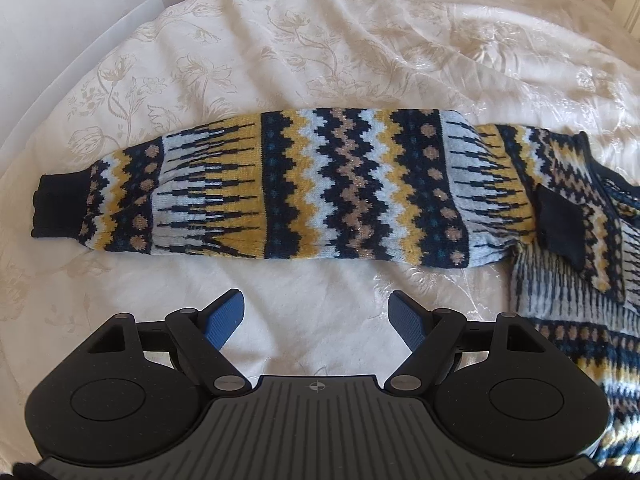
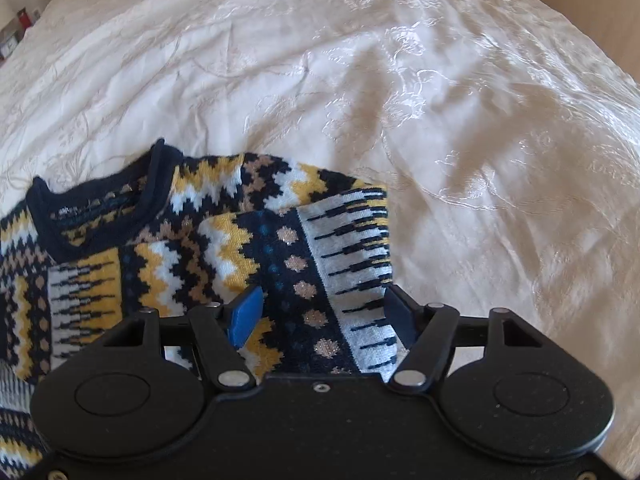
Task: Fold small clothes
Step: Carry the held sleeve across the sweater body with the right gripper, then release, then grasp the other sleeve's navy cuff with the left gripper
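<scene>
A knitted sweater with navy, yellow, white and tan zigzags lies on the bed. In the left wrist view one sleeve [image 1: 320,188] stretches out flat to the left and ends in a black cuff [image 1: 60,204]. The other sleeve's black cuff [image 1: 560,224] rests folded over the body [image 1: 580,340] at the right. My left gripper [image 1: 316,308] hangs open over bare bedspread, just short of the stretched sleeve. In the right wrist view my right gripper [image 2: 322,312] stands open above the folded-in sleeve [image 2: 280,240], with knit lying between its fingers but not pinched. The navy neckline [image 2: 100,208] shows at the left.
A cream bedspread [image 1: 280,40] with a shiny floral pattern covers the bed and is wrinkled to the right [image 2: 480,120]. The bed's edge curves along the upper left, with a pale surface [image 1: 60,20] beyond it. Small items [image 2: 16,32] stand past the far left corner.
</scene>
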The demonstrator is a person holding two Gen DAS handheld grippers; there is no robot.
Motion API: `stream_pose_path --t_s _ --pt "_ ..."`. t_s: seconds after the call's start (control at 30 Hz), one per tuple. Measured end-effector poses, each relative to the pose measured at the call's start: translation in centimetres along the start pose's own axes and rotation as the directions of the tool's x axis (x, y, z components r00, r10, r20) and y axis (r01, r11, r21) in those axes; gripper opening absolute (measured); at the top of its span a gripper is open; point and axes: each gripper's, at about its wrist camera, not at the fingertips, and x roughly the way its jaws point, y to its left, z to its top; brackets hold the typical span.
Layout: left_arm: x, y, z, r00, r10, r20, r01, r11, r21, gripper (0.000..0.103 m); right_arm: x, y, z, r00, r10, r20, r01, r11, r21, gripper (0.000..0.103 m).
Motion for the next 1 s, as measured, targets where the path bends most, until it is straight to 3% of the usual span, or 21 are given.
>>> stream_pose_path --t_s 0.1,0.2,0.3,0.47,0.67,1.0 --pt "-0.2 0.0 -0.1 1.0 0.002 0.005 -0.003 1.0 0.002 0.078 2.1 -1.0 -0.2 0.992 -0.112 -0.066 0.113 0.993 0.013 0.072" --pt "-0.2 1.1 -0.3 1.0 0.012 0.012 -0.011 0.999 -0.032 0.078 2.0 -2.7 -0.3 0.991 -0.121 -0.064 0.129 0.982 0.138 0.075" --pt "-0.1 3.0 -0.5 1.0 0.002 0.011 -0.001 0.996 -0.091 0.078 0.5 -2.1 -0.7 0.994 -0.111 -0.009 0.112 0.985 0.132 0.079" --pt "0.2 6.6 -0.7 0.999 0.016 0.039 -0.009 0.984 -0.18 0.078 -3.1 1.3 -2.3 0.992 -0.031 0.12 0.024 0.998 0.059 0.1" --pt "0.4 11.2 0.6 0.995 0.039 0.094 -0.009 0.953 -0.304 0.079 -6.0 6.3 -4.1 0.981 0.098 0.17 -0.096 0.995 -0.017 0.1" --pt "3.8 17.6 2.5 0.993 0.074 0.089 -0.018 0.857 -0.514 0.079 -8.3 12.3 -7.0 0.967 0.237 0.099 -0.226 0.968 -0.11 0.1"
